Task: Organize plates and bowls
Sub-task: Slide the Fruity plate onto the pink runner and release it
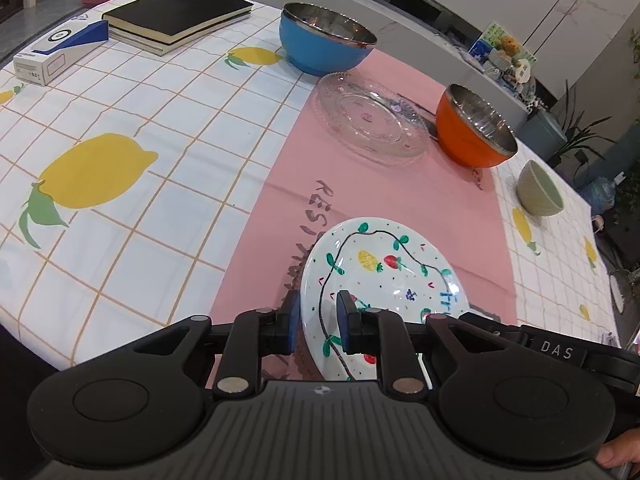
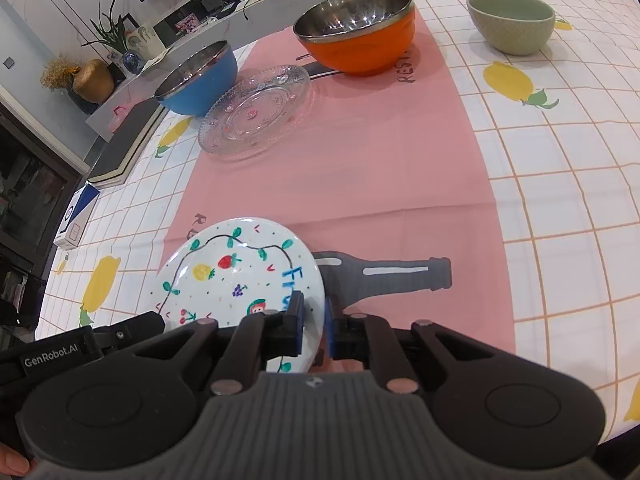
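Two grippers share the painted plate [image 1: 384,276], held tilted just above the pink cloth [image 1: 360,192]: left gripper [image 1: 318,322] and right gripper [image 2: 314,330] each pinch opposite rims. Keep both level, probably heading onto the glass plate [image 1: 370,118].

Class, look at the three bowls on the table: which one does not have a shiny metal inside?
The pale green bowl, standing alone on the lemon tablecloth. The blue bowl and orange bowl both have shiny metal insides.
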Motion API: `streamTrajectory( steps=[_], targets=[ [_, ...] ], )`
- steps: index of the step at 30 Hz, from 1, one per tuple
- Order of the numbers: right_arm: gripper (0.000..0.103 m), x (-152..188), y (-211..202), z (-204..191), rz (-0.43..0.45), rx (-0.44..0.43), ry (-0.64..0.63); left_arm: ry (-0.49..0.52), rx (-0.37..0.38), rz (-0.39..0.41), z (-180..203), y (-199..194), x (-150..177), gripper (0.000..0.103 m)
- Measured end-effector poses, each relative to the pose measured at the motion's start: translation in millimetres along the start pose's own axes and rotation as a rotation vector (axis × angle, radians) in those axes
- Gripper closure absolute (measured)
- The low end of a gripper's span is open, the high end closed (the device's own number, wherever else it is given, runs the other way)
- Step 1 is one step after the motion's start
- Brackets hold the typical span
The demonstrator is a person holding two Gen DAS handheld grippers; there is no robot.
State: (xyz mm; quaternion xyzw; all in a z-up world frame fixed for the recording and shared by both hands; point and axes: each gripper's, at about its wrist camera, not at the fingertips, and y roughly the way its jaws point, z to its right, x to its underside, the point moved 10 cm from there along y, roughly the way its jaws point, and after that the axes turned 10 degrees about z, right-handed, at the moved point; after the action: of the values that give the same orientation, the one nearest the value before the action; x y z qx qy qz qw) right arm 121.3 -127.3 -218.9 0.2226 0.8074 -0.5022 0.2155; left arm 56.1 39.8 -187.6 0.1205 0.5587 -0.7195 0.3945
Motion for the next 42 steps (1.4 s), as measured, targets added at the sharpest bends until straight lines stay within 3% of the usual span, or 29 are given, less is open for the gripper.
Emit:
streamTrajectory(
  steps=[9,12,16,21,24,26,27,32,42],
  targets=[
    [0.091,-1,-1,0,0.005,-0.017,0.021,-0.003,-0.015,-0.010,-4,0,1,0.082],
    [0.090,-2,-3,1,0.010,-0.022,0.033,-0.012,-0.023,-0.004,-7,-1,1,0.076],
    [0.079,-4,-6,7,0.013,-0.017,0.051,-0.045,-0.016,0.004,-12,-2,0,0.062],
    [0.079,-1,-6,12,0.006,-0.024,0.083,-0.063,0.001,0.008,-12,-2,-1,0.060],
    [0.080,-1,-5,12,0.004,-0.031,0.090,-0.073,0.023,-0.010,-9,1,3,0.060],
    [0.086,-1,-6,10,0.008,-0.042,0.090,-0.070,0.030,-0.024,-7,3,6,0.062],
    [0.087,-1,-6,9,0.007,-0.048,0.089,-0.068,0.038,-0.030,-6,4,8,0.068],
    [0.096,0,-4,5,0.003,-0.038,0.056,-0.060,0.024,-0.040,-8,5,10,0.077],
    [0.096,-4,-5,8,0.006,-0.037,0.046,-0.026,0.016,-0.049,-10,7,7,0.082]
  ],
)
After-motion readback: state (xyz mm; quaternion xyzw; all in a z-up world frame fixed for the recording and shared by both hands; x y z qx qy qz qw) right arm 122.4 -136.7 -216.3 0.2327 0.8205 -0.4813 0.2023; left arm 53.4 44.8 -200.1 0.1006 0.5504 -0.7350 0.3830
